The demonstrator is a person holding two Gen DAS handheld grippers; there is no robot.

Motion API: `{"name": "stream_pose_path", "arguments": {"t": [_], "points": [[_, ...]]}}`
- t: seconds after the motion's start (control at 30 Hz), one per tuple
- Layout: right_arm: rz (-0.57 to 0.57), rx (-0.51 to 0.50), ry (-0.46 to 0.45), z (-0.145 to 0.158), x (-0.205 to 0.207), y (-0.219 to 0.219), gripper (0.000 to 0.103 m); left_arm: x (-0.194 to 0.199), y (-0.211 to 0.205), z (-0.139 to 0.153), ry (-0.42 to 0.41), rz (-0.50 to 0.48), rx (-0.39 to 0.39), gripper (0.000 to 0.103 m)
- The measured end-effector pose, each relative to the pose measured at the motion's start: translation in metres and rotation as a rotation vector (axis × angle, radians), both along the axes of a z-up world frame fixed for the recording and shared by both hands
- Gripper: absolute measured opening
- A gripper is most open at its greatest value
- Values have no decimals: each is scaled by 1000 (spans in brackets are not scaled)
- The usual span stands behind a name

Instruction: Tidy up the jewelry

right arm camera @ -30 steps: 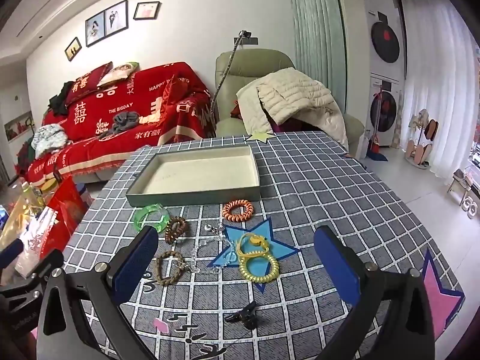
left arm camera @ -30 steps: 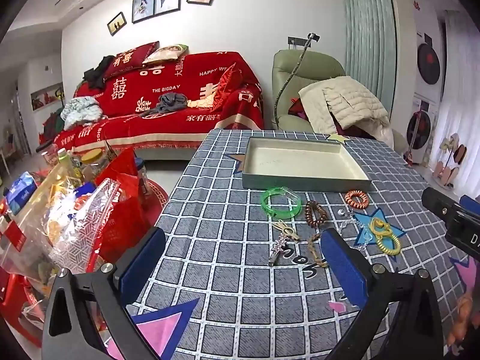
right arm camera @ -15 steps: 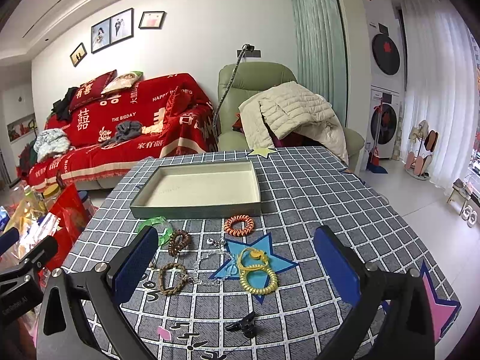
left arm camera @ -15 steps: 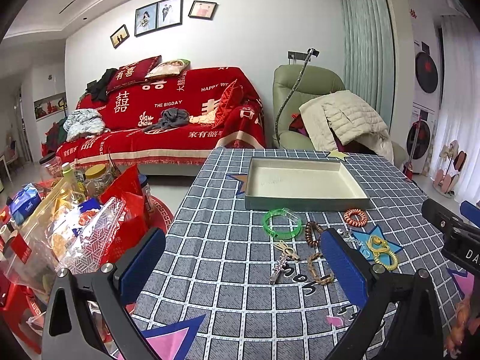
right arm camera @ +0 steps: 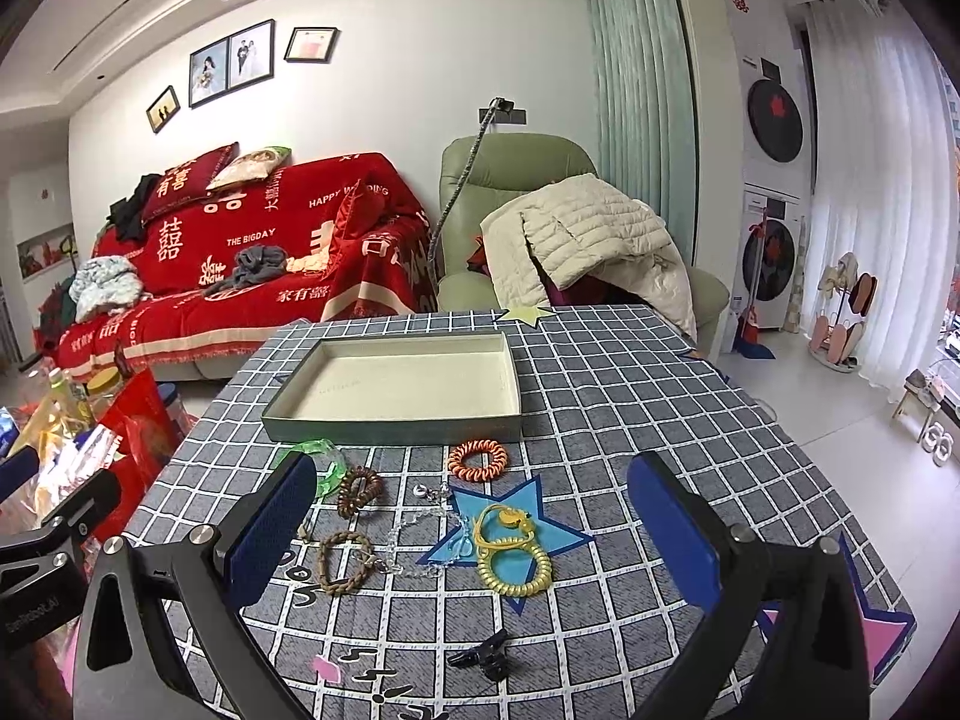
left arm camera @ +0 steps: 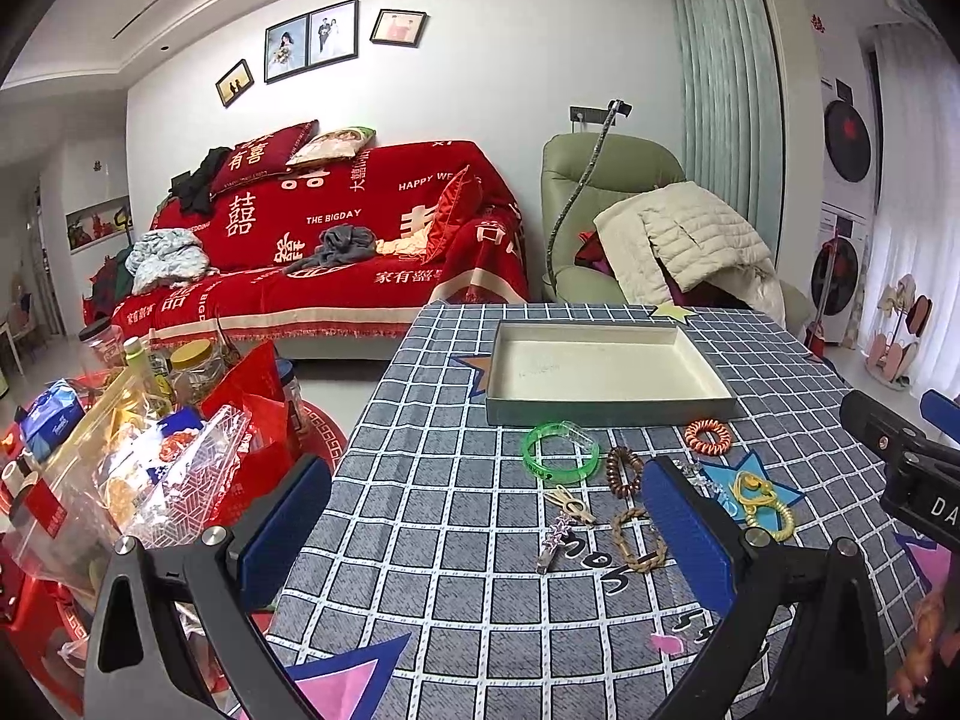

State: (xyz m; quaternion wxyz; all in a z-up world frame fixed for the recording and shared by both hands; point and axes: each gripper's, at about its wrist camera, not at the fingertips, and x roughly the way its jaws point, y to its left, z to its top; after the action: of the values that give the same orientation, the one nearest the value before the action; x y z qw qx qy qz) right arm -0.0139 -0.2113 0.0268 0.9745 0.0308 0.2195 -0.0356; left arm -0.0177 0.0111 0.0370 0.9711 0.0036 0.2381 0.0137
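An empty shallow grey tray [left arm camera: 606, 405] [right arm camera: 390, 426] sits at the table's middle. In front of it lie a green bangle [left arm camera: 561, 450] [right arm camera: 327, 462], a brown coil tie [left arm camera: 624, 471] [right arm camera: 359, 489], an orange coil tie [left arm camera: 708, 437] [right arm camera: 478, 459], yellow coil ties [left arm camera: 765, 501] [right arm camera: 513, 561], a braided bracelet [left arm camera: 637, 540] [right arm camera: 345, 561], a clear bead chain [right arm camera: 420, 525], hair clips [left arm camera: 564, 519] and a black clip [right arm camera: 486, 657]. My left gripper [left arm camera: 486, 534] is open and empty above the near table. My right gripper [right arm camera: 474, 546] is open and empty, the jewelry seen between its fingers.
The table wears a grey checked cloth [left arm camera: 456, 540] with star patches. Bags and jars [left arm camera: 150, 438] crowd the floor left of the table. A red sofa [left arm camera: 336, 252] and a green armchair [right arm camera: 528, 222] with a jacket stand behind.
Both grippers have drawn back and risen a little from the table; the tray and jewelry look farther away. Nothing on the table has moved.
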Motion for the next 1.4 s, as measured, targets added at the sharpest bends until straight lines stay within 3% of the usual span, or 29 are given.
{"name": "stream_pose_path", "arguments": {"t": [1.4], "points": [[2, 16, 17, -3, 2, -6, 103, 7, 9, -7, 47, 23, -11, 103]]}}
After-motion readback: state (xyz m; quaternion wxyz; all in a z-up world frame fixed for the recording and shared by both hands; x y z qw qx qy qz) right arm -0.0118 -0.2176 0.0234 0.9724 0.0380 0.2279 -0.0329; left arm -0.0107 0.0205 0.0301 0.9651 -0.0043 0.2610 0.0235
